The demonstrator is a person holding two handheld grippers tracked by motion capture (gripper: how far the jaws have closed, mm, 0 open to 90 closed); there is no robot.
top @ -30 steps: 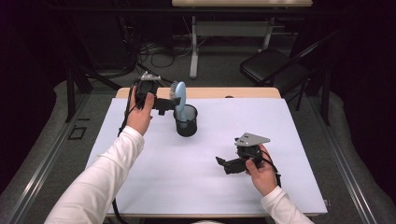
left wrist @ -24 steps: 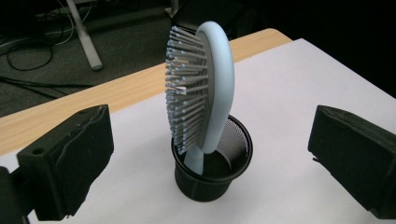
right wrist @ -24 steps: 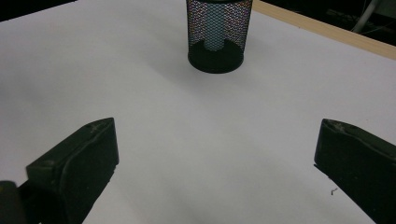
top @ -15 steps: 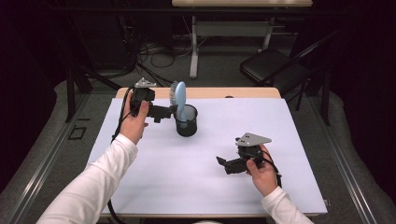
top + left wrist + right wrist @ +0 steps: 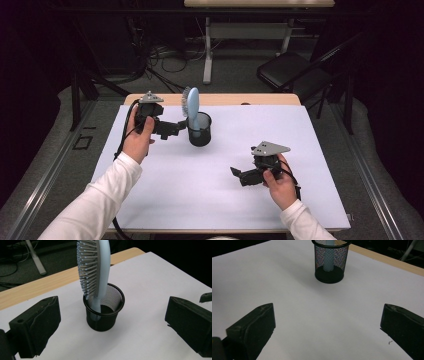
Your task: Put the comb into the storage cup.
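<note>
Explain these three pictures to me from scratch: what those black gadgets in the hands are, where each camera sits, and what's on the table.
A person holds two hand-held clamps, each with two black jaws and its own camera. The high view looks down from above: the left gripper is beside a black mesh cup, the right gripper is nearer the person. Both are open and hold nothing. A light blue hairbrush stands handle-down in the cup, on a white table. The left gripper view looks between its jaws at brush and cup close up; the right gripper view sees the cup farther off.

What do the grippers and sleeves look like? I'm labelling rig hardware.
Both the left gripper and right gripper are black, with two blocky padded jaws, a grey three-cornered plate on top and a trailing black cable. The person wears white long sleeves.
</note>
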